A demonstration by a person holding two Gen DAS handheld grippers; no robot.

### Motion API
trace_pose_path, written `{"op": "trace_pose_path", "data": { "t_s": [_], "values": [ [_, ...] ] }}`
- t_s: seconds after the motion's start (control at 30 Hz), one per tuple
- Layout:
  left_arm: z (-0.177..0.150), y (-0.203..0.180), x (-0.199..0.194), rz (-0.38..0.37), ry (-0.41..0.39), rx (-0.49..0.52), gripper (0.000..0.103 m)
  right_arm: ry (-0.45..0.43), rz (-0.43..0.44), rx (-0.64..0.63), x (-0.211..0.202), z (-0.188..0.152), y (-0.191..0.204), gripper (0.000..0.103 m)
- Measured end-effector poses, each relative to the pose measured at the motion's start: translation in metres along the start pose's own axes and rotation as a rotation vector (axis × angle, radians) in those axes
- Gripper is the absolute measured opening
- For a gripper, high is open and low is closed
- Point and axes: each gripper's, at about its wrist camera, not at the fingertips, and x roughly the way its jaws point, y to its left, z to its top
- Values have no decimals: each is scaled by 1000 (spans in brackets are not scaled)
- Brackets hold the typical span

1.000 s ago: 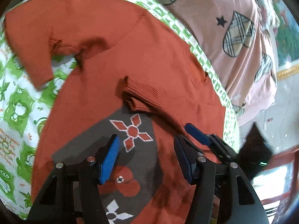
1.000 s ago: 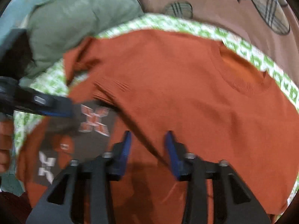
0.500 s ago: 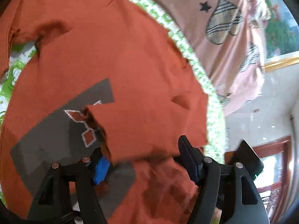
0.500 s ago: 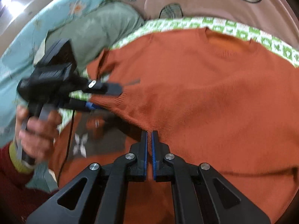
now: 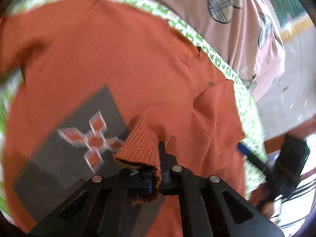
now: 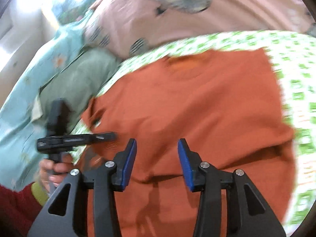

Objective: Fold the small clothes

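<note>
While blurred, surface: green-and-white printed sheet, pink quilt behind.
Sweater: rust knit.
Left gripper: clamps ribbed cuff.
Right gripper: spread apart, empty.

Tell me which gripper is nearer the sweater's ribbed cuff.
Left. The left gripper is shut on the ribbed cuff; the right gripper hangs open above the sweater body, apart from it.
</note>
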Motion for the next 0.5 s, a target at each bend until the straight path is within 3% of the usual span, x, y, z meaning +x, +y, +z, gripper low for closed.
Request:
{"op": "trace_pose_path", "data": {
  "t_s": [0.13,0.2,0.27,0.37,0.5],
  "values": [
    [55,-8,-46,158,-191,133,2,-56,-171,116,-20,14,-43,45],
    [83,-7,-53,253,-244,195,3,-73,-243,195,-21,24,-68,45],
    [99,6,-45,303,-229,184,3,-77,-265,240,-16,35,-85,45],
    [101,17,-30,272,-184,161,3,-56,-277,257,2,57,-101,45],
    [91,22,-15,268,-156,154,3,41,-306,245,45,78,-108,48]
  ]
}}
